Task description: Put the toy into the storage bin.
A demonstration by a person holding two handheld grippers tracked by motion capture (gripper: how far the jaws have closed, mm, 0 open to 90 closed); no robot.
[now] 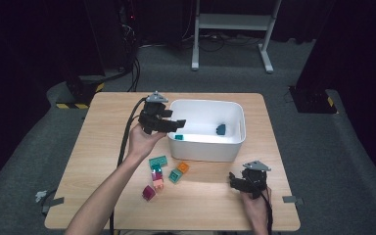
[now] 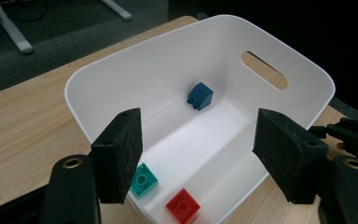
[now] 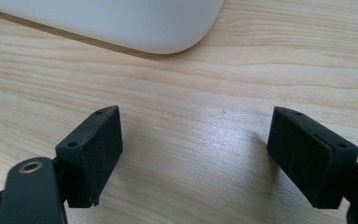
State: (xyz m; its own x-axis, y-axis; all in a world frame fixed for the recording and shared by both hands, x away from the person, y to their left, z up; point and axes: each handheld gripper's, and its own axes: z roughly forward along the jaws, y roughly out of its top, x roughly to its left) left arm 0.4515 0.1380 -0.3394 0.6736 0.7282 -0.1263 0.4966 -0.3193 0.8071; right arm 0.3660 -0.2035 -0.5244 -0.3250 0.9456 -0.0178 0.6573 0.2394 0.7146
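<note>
Three bricks lie in the white tub (image 1: 235,115) on the table (image 1: 103,127): a dark blue brick (image 2: 200,96) leans on the far wall, while a teal brick (image 2: 144,179) and a red brick (image 2: 182,204) sit on the floor by the near wall. In the left gripper view, the left gripper (image 2: 198,154) hangs above the tub's near rim with its jaws spread wide and nothing between the pads. The teal brick sits just below the left-hand pad, at about seven o'clock from the gap. The red brick lies at six o'clock, lower in the picture and apart from both pads. The blue brick is well apart at twelve o'clock.

In the high view the left gripper (image 1: 176,125) reaches over the tub's rim at its nine o'clock side, held in the person's left hand (image 1: 144,139).

The right gripper (image 1: 235,182) rests on the table at five o'clock from the tub, near its corner. In the right gripper view its jaws stand wide apart over bare wood, holding nothing.

A cluster of loose bricks (image 1: 164,174), teal, orange, pink and purple, lies on the table at seven o'clock from the tub, between the two hands.
</note>
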